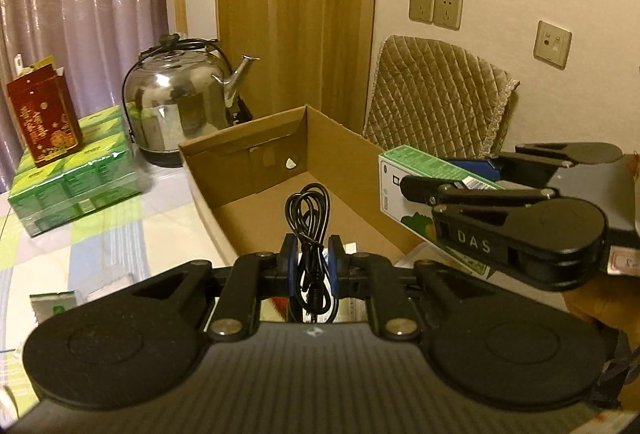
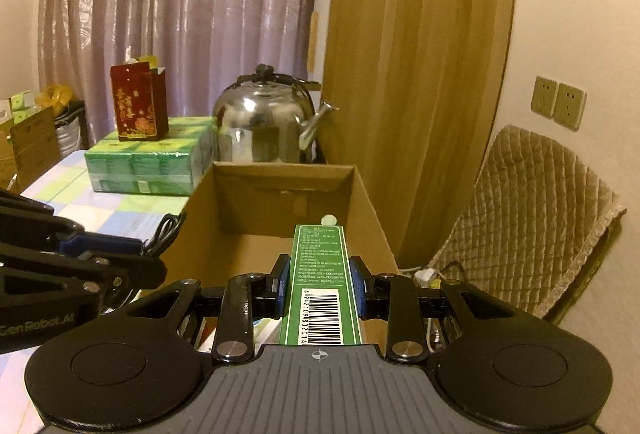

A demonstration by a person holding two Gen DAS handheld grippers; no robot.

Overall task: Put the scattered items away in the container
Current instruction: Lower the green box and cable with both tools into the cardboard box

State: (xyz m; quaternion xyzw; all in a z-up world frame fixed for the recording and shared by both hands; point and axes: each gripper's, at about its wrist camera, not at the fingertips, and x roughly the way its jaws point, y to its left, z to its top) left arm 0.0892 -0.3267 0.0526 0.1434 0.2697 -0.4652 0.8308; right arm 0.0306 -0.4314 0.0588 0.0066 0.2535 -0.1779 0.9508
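Observation:
An open cardboard box [image 1: 244, 146] stands on the table; it also shows in the right wrist view [image 2: 372, 210]. My left gripper [image 1: 313, 254] is shut on a coiled black cable [image 1: 308, 206] and holds it over the box's near end. My right gripper [image 2: 319, 282] is shut on a long green and white carton [image 2: 318, 274] with a barcode, pointing into the box. In the left wrist view the right gripper [image 1: 448, 174] and the carton [image 1: 404, 162] are at the box's right wall. In the right wrist view the left gripper [image 2: 136, 250] is at the left with the cable [image 2: 166, 230].
A steel kettle [image 1: 180, 106] stands behind the box. A shrink-wrapped pack of green boxes [image 1: 76, 170] with a red carton [image 1: 44, 118] on it lies at the left. A small green packet [image 1: 54, 306] lies on the checked tablecloth. A padded chair [image 1: 436, 94] is at the right.

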